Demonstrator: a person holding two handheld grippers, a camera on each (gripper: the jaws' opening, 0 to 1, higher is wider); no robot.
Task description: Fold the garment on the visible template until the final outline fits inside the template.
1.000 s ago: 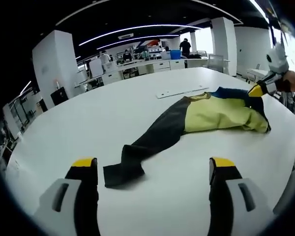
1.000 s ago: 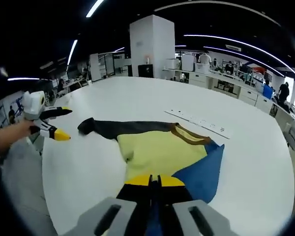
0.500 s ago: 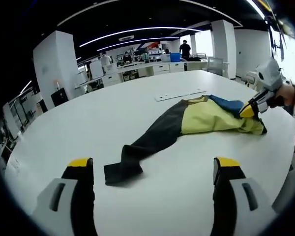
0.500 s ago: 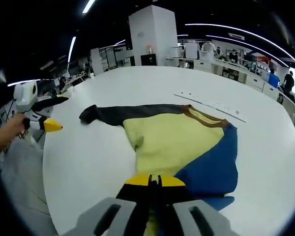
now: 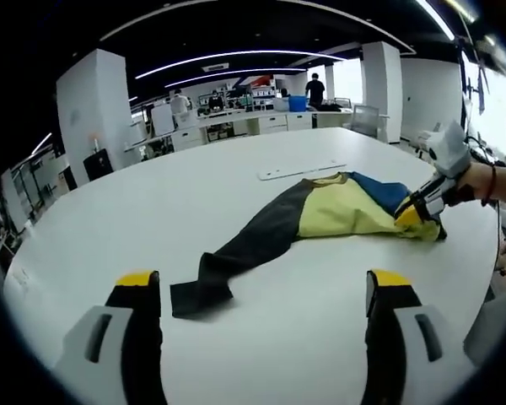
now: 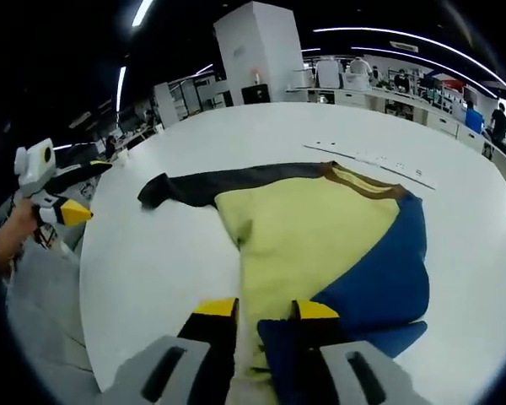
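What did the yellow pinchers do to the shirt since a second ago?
The right gripper was shut on the garment's hem; its jaws have parted, letting go, after carrying that hem across, so the blue part now lies folded over the yellow. The left gripper stayed open and away from the cloth. The dark sleeve still stretches out over the white table.

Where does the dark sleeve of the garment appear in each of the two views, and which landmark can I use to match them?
Left gripper view: the dark sleeve runs diagonally across the middle, its cuff lower left, between the left gripper's open jaws.
Right gripper view: the dark sleeve lies upper left of centre, cuff pointing left, beyond the right gripper.
Shared landmark: the long white strip on the table beyond the collar.
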